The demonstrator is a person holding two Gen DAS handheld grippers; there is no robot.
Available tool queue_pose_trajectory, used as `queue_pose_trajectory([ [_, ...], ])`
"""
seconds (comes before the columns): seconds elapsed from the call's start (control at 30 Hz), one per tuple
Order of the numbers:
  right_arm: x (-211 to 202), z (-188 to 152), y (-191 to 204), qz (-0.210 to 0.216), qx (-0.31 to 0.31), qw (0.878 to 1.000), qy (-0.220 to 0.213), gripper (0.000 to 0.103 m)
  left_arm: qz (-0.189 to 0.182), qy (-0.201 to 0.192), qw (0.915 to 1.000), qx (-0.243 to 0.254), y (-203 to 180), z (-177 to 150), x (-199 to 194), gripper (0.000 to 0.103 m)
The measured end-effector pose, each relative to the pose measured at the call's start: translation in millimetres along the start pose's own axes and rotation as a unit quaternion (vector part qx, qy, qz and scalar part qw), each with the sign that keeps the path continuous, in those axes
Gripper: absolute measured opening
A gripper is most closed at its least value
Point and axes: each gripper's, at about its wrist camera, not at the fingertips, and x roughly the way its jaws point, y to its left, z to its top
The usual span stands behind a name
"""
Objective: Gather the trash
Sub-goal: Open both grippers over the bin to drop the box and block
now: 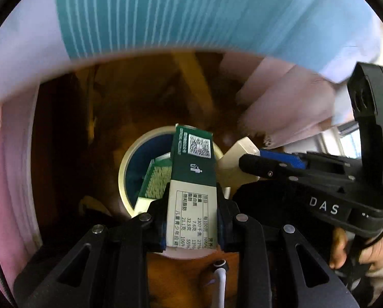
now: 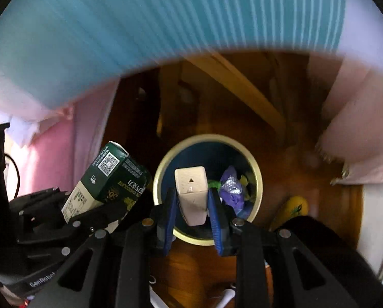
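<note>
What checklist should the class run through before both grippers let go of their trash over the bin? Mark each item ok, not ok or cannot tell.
1. Left gripper clamps the green box: ok.
2. Right gripper clamps the beige plug adapter: ok.
3. Adapter lines up with the bin opening: ok.
4. Green box lines up with the bin opening: ok in the left view; looks off to the side in the right view, so cannot tell.
5. Bin has room left: ok, wrappers sit low inside.
6. Height above the rim: cannot tell.
</note>
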Motion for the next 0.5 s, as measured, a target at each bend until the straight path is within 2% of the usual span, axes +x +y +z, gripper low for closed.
queue_pose_trajectory([
  [0.1, 20, -1, -17, 0.018, 0.045, 0.999, 0.013, 0.027, 0.008, 0.012, 0.9997, -0.019, 11, 0, 19, 0.030],
  [0.17, 29, -4, -23, 0.023, 0.057, 0.998, 0.014, 0.036, 0.018, 0.013, 0.9995, -0.024, 17, 3, 25, 0.046],
  [0.2, 31, -5, -25, 0.025, 0.057, 0.998, 0.015, 0.041, 0.021, 0.011, 0.9993, -0.027, 18, 4, 27, 0.051],
  [0.27, 36, -5, -27, 0.023, 0.057, 0.998, 0.016, 0.043, 0.026, 0.010, 0.9991, -0.034, 24, 4, 31, 0.064],
  [0.5, 52, -13, -37, 0.000, 0.071, 0.997, 0.033, 0.044, 0.040, 0.019, 0.9965, -0.072, 45, 3, 46, 0.068],
])
